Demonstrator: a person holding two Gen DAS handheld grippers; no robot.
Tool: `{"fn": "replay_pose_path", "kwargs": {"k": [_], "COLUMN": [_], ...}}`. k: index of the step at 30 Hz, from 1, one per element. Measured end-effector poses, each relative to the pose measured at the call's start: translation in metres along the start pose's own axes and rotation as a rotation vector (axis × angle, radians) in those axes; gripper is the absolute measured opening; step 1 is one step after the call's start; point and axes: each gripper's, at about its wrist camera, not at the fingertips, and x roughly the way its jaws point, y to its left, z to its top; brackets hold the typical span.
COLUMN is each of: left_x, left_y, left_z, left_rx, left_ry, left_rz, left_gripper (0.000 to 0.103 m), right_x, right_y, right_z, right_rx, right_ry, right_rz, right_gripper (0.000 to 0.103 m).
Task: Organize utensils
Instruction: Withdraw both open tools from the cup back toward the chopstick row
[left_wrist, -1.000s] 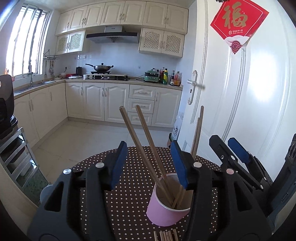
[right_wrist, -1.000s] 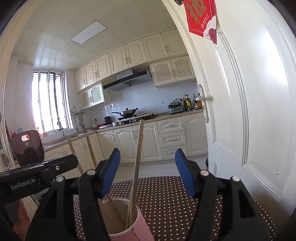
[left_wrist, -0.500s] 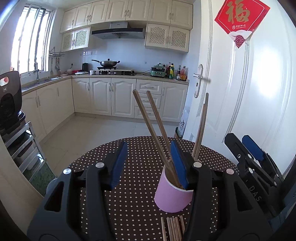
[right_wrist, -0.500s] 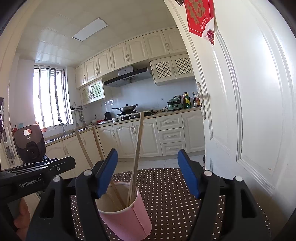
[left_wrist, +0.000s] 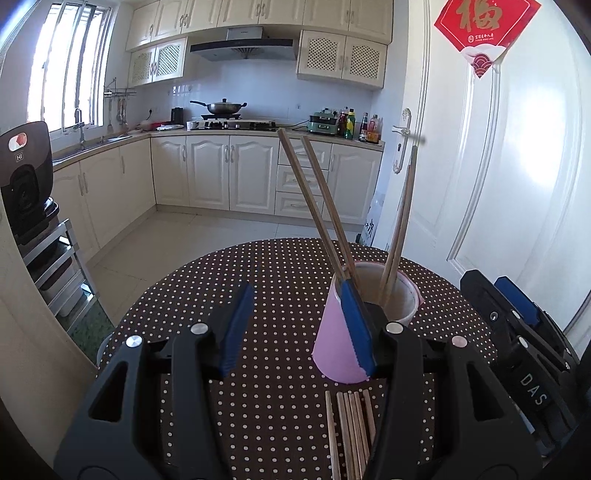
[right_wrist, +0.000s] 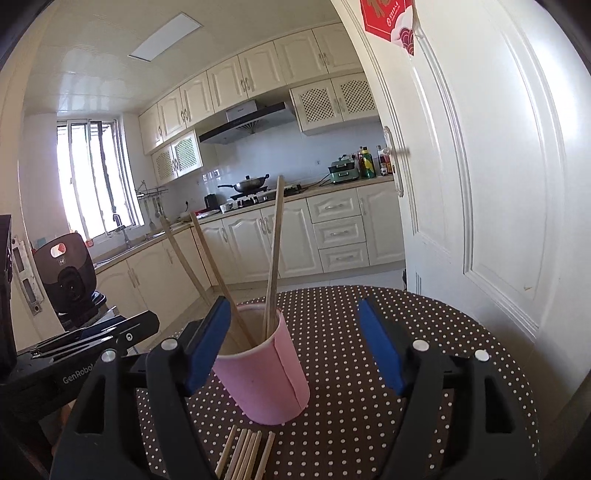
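A pink cup (left_wrist: 338, 347) stands on the round brown dotted table (left_wrist: 280, 280) with several wooden chopsticks (left_wrist: 314, 206) leaning in it. More chopsticks (left_wrist: 351, 428) lie flat just in front of the cup. My left gripper (left_wrist: 295, 328) is open with nothing between its fingers; its right finger overlaps the cup's near side. In the right wrist view the cup (right_wrist: 269, 376) holds chopsticks (right_wrist: 273, 251), and loose chopsticks (right_wrist: 243, 458) lie before it. My right gripper (right_wrist: 293, 345) is opening; the cup sits beyond its left finger, untouched.
A white door (left_wrist: 517, 184) stands close behind the table's right side. A black appliance (left_wrist: 26, 177) sits on a rack at the left. Kitchen cabinets and a stove with a wok (left_wrist: 221, 107) are far behind. The right gripper's body (left_wrist: 517, 325) shows beside the cup.
Both grippers have drawn back from the cup and sunk a little, bringing the loose chopsticks into view. The right gripper's jaws have spread wider. The cup has stayed put.
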Motion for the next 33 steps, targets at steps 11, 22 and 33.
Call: {"fn": "replay_pose_path", "kwargs": {"k": [11, 22, 33], "left_x": [-0.012, -0.018, -0.019], "left_y": [0.002, 0.009, 0.017], "left_z": [-0.034, -0.064, -0.079], "left_rx": [0.023, 0.02, -0.017], "left_ry": [0.061, 0.13, 0.181], "left_rz": [-0.002, 0.047, 0.068], "left_gripper": [0.051, 0.051, 0.051], "right_x": [-0.005, -0.012, -0.01], "right_y": [-0.015, -0.019, 0.0], "right_z": [-0.032, -0.053, -0.071], "right_rx": [0.081, 0.066, -0.016], "right_ry": [0.224, 0.341, 0.44], "right_rz": [-0.014, -0.029, -0.038], "right_gripper": [0.069, 0.069, 0.069]}}
